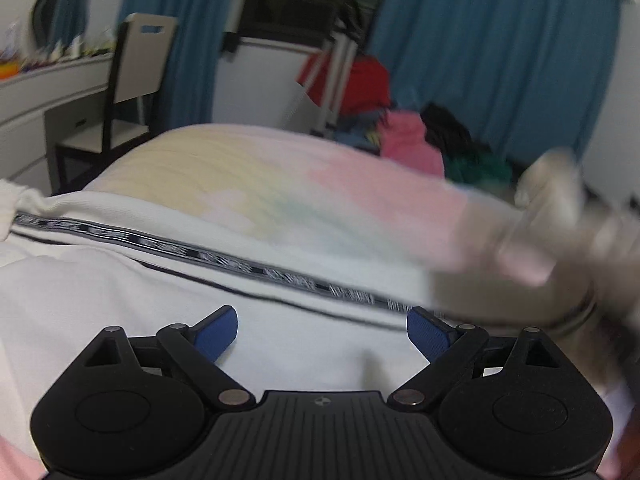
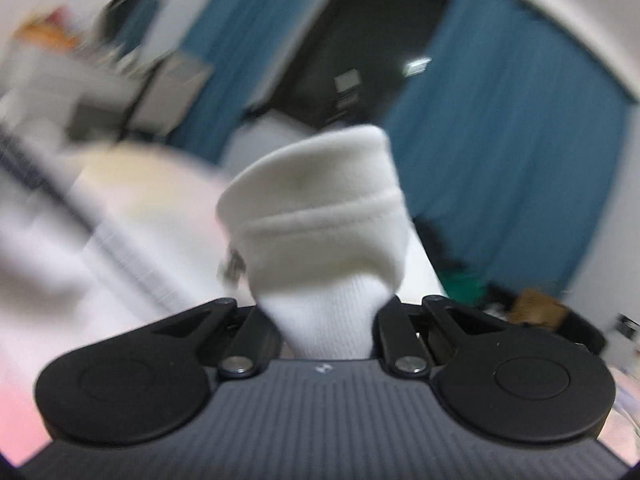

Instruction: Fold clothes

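Note:
A white garment (image 1: 120,280) with a black patterned stripe (image 1: 224,258) lies spread on a pastel bed cover (image 1: 240,176). My left gripper (image 1: 322,330) hovers low over the white cloth, open and empty, blue pads (image 1: 216,334) wide apart. My right gripper (image 2: 326,312) is shut on a ribbed white cuff (image 2: 316,216) of the garment, which bunches up above the jaws and hides the fingertips. In the left wrist view a blurred pale shape (image 1: 548,216) at the right looks like the lifted cloth in motion.
A pile of clothes, pink (image 1: 408,140), red (image 1: 360,80) and green, lies beyond the bed's far edge. A chair (image 1: 132,80) and a white desk (image 1: 48,92) stand at the left. Blue curtains (image 1: 492,60) hang behind.

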Tool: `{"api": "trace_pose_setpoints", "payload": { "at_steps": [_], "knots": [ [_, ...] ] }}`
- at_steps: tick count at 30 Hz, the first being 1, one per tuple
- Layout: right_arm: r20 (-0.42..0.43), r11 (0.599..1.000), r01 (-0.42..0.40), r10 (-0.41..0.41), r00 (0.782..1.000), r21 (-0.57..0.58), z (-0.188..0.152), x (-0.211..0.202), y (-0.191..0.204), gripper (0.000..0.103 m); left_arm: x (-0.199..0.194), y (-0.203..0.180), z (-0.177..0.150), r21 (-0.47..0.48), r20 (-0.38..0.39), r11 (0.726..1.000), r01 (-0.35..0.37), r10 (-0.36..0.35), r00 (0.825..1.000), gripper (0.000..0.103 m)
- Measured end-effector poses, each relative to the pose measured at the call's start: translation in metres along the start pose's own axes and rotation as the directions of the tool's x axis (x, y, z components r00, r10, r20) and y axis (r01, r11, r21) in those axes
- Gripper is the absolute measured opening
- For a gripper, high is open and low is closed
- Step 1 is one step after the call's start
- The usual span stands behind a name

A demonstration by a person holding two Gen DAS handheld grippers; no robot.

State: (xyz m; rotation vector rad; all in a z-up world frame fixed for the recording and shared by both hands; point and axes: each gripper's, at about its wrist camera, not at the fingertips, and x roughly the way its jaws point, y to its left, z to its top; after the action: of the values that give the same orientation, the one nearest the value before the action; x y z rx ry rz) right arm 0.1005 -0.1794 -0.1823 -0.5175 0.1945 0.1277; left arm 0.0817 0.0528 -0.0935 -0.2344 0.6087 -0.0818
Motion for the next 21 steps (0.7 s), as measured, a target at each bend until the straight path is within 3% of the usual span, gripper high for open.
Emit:
{"api": "trace_pose_setpoints", "payload": {
  "at_steps": [3, 7, 13, 16, 21],
  "knots": [
    [-0.096, 0.992, -0.058, 0.048, 0.994, -0.108, -0.019, 0.007, 0.045, 0.012, -0.007, 0.009, 0.005, -0.043, 0.007, 0.999, 0.011, -0.011, 1.000, 0.093],
    [-0.103, 0.985, -0.030, 0.013, 0.995, -0.168, -0.024, 0.005, 0.054, 0.012, -0.013, 0.016, 0.007, -0.067, 0.014, 0.997, 0.026, -0.025, 1.000, 0.093],
    [-0.017, 0.998, 0.018, -0.017, 1.000, 0.067, 0.020, -0.017, 0.036, 0.012, -0.021, 0.023, 0.014, -0.120, 0.064, 0.989, 0.081, -0.074, 0.995, 0.093],
    [-0.023, 0.998, -0.058, 0.059, 0.998, 0.038, 0.027, -0.018, 0.057, 0.012, -0.020, 0.026, 0.014, -0.141, 0.065, 0.985, 0.099, -0.091, 0.994, 0.093],
    [-0.130, 0.990, -0.132, 0.124, 0.984, -0.050, 0.012, -0.010, 0.084, 0.019, -0.014, 0.034, 0.012, -0.173, 0.047, 0.974, 0.145, -0.139, 0.989, 0.093]
  ]
}}
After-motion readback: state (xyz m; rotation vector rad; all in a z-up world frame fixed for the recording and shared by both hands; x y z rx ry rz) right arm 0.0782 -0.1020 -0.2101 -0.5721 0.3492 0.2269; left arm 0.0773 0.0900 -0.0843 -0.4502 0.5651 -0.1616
